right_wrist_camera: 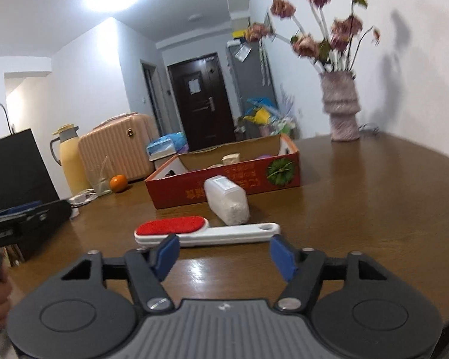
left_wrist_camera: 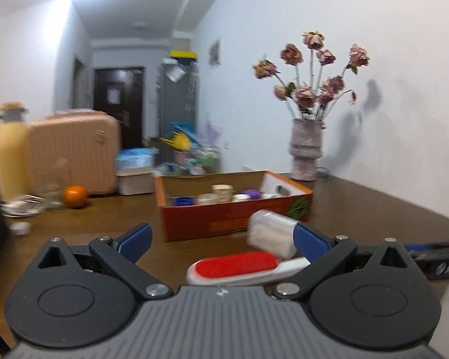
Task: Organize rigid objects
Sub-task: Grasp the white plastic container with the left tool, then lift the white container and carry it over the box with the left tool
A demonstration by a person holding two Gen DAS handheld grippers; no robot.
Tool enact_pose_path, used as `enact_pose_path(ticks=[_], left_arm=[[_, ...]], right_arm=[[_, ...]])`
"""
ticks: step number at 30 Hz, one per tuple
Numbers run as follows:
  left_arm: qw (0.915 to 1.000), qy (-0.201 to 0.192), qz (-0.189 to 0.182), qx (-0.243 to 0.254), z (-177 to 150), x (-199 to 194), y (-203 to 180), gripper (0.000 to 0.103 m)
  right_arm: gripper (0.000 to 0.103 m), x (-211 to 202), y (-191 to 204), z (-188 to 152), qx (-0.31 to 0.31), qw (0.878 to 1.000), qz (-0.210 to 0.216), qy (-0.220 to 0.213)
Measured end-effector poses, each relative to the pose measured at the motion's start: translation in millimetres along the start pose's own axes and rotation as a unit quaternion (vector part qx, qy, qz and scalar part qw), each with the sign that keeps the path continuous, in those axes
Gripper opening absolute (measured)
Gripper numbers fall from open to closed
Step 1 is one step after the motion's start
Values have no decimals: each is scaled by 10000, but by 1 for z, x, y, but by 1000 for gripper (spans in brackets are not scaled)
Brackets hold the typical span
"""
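A lint brush (right_wrist_camera: 194,230) with a red pad and a white handle lies flat on the brown table (right_wrist_camera: 374,209). Behind it, a white plastic container (right_wrist_camera: 227,200) lies on its side against an open red cardboard box (right_wrist_camera: 224,185) that holds several small jars and lids (left_wrist_camera: 221,196). My right gripper (right_wrist_camera: 224,255) is open just short of the brush handle, with nothing between its fingers. My left gripper (left_wrist_camera: 224,240) is open wide, low over the table. In its blurred view the brush (left_wrist_camera: 236,264) and container (left_wrist_camera: 272,233) sit close ahead, near its right finger (left_wrist_camera: 309,242).
A vase of dried roses (right_wrist_camera: 341,110) stands at the back right by the wall. At the left are an orange (right_wrist_camera: 118,183), a glass (right_wrist_camera: 100,182), a yellow thermos (right_wrist_camera: 70,158), a black paper bag (right_wrist_camera: 15,167) and a peach suitcase (right_wrist_camera: 116,149). The left gripper's fingers (right_wrist_camera: 15,211) reach in from the left.
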State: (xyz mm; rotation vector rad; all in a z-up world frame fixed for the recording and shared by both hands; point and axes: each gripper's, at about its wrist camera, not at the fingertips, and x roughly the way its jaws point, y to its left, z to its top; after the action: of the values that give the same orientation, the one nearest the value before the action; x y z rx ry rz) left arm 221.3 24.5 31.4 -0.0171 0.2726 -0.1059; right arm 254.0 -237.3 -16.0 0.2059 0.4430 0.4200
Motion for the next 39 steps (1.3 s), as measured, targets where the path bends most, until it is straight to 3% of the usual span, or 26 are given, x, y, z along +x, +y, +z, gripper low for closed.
enact_pose_path(ticks=[4,8,13,16,17,20,21,23,26,28,32,35,39], left_arm=[[9984,393,-392,67,24,69,-5,91],[9944,758,-697,225,38,142,-13,78],[9873,1294,-897,215,37,220,-12,58],[9815,1641,-979,69,28,246,-9,49],[9820,1567,-1056,-36,25,247,-7,47],[9766,1587,-1438,-188,24,252,-2,32],[9764,1568,-1470,-200,23,251,-2,34],[9782,1509,-1422,-150,23,249,-4,33],[9759,1616,-1355,-558,25,247,6,24],[9791,1455,-1253,-676,21,235,11,19],[9835,1400,-1016,-524,2,207,2,16],[9837,1463,-909,-513,-7,197,1,16],[9740,1723,-1266,-746,-12,200,5,16]], right_arm=[[65,47,-6,13,185,9995,165,169],[55,92,-20,27,820,9946,523,362],[49,135,-41,45,1610,9834,702,463],[38,160,-52,47,1875,9791,605,510],[31,166,-57,46,1981,9768,585,560],[28,178,-70,41,2338,9670,792,628],[28,180,-72,41,2388,9654,845,622],[24,184,-73,44,2287,9688,798,530],[18,187,-70,52,1870,9794,650,407],[13,187,-66,58,1526,9861,595,288],[13,183,-51,57,826,9957,332,252],[13,177,-47,47,703,9958,376,446],[14,177,-50,42,782,9940,409,651]])
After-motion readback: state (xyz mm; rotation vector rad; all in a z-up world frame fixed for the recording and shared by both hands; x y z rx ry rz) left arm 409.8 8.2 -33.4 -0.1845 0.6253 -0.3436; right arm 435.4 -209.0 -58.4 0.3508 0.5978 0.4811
